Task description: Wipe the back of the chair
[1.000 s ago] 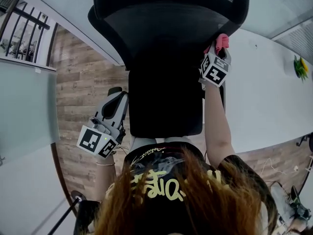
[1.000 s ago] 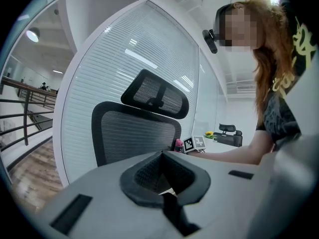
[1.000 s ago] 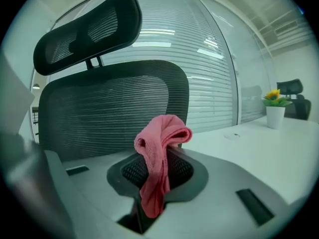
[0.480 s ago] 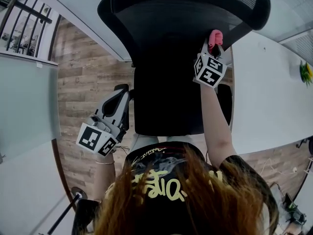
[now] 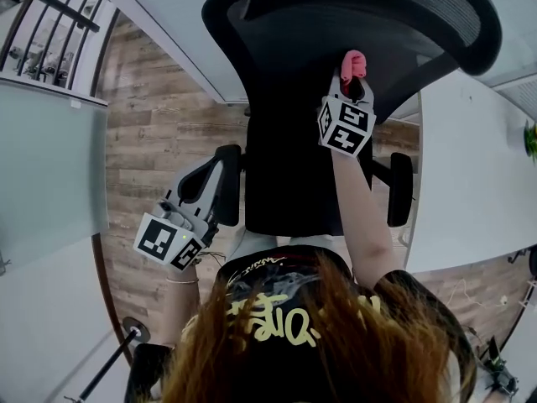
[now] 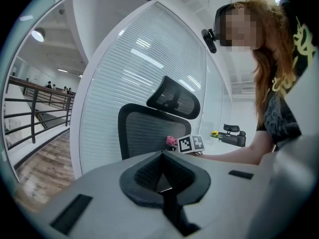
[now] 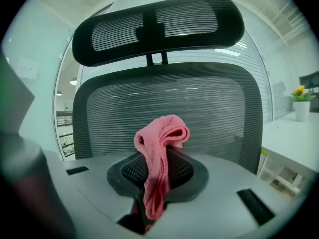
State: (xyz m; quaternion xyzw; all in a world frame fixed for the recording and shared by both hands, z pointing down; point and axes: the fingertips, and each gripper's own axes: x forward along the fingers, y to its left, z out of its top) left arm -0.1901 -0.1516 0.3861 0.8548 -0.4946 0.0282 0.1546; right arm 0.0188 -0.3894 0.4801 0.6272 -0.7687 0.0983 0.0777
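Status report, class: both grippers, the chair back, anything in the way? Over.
Right gripper shut on pink cloth, facing chair back. Left gripper shut, empty. Nothing in the way.

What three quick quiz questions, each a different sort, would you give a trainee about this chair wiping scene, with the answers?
1. True or false: the right gripper is shut on a pink cloth.
2. What sits between the jaws of the left gripper? A) the cloth B) nothing C) an armrest
3. Fill in: in the right gripper view, the mesh panel below the headrest is the ____.

Key: 1 true; 2 B; 3 backrest.
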